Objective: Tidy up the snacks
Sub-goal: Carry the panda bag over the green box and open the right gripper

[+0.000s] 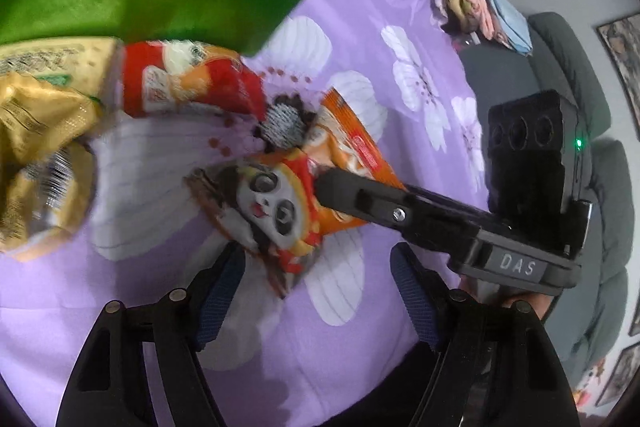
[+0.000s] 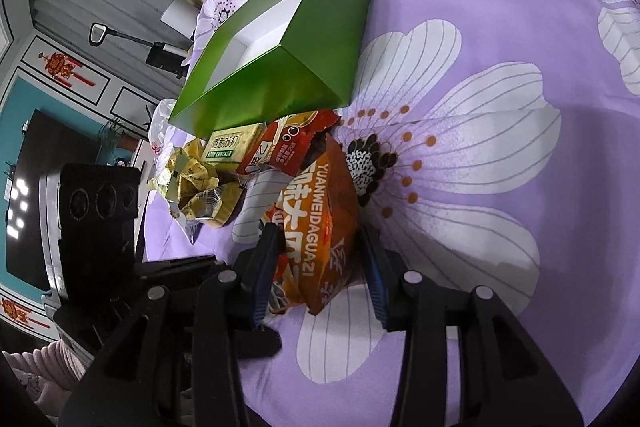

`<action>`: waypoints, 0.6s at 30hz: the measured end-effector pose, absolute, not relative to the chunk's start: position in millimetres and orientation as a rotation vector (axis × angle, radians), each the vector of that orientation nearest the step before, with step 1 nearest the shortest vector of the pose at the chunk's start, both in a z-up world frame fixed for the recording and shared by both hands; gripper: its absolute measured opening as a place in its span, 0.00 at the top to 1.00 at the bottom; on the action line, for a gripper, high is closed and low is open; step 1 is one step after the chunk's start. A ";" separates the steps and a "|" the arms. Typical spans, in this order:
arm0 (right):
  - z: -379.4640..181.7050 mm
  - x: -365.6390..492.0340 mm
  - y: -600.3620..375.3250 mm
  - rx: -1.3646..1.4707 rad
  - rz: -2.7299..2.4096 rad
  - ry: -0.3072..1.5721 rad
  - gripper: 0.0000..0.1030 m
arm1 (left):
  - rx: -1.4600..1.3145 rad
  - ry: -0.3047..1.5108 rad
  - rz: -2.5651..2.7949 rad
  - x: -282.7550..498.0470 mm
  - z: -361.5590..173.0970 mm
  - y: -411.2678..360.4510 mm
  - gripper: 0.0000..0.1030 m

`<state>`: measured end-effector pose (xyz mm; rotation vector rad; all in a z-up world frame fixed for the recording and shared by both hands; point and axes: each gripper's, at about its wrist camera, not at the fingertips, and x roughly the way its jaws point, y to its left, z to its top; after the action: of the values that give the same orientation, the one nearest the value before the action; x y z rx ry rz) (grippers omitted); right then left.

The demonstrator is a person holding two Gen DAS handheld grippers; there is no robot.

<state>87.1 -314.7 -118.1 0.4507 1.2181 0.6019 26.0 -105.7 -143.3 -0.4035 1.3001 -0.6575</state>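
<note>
Snack sorting on purple flowered bedsheet.
Right gripper clamps orange panda-print snack packet near open green cardboard box; left gripper hovers agape, empty.

Both grippers are matte black plastic, the left gripper and the right gripper alike carrying ribbed dark-blue pads on their fingers and round silver rivets at the arm pivots. The right one's body shows white "DAS" lettering, a hex bolt and a green light. A pink fuzzy sleeve shows.
</note>
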 end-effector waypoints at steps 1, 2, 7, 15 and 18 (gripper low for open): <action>-118.9 87.3 -314.9 0.454 0.604 1.218 0.59 | -0.398 1.296 -0.652 27.0 -142.9 -104.6 0.26; -120.0 87.7 -315.6 0.459 0.604 1.217 0.60 | -0.391 1.290 -0.637 27.8 -143.1 -103.9 0.27; -120.1 84.5 -318.6 0.467 0.587 1.199 0.62 | -0.337 1.275 -0.581 29.5 -145.0 -105.9 0.49; -110.1 71.1 -313.2 0.449 0.571 1.159 0.73 | -0.328 1.265 -0.553 27.8 -146.5 -102.0 0.61; -102.6 63.0 -312.5 0.446 0.567 1.145 0.73 | -0.328 1.260 -0.566 22.1 -141.7 -102.5 0.62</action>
<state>63.0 -312.5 -102.6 0.4458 1.1451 0.5666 22.1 -102.5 -141.7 -0.3279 1.2596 -0.5661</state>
